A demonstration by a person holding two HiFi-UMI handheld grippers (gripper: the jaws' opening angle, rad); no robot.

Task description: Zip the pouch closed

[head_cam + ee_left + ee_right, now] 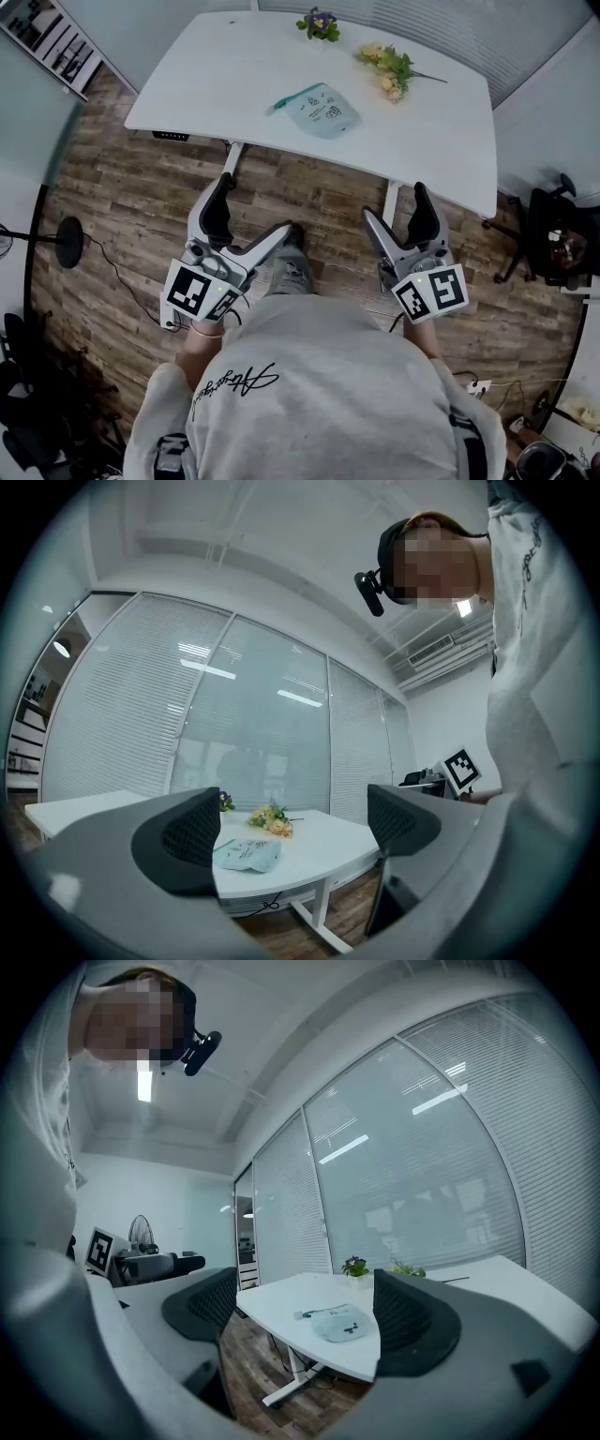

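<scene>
So both the left gripper (221, 214) and right gripper (418, 217) are just held spread wide with nothing in them, well short of the bench (234, 66), where the pouch (322, 110) lies near the middle.

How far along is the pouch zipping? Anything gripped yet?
Done: nothing that shows. The pouch lies on the white table with neither tool touching it, and its zip is too small to read. In hand: nothing. The left tool and right tool are both open and empty, held over the floor short of the table. Left: reach the pouch, steady it, pull the zip shut.
</scene>
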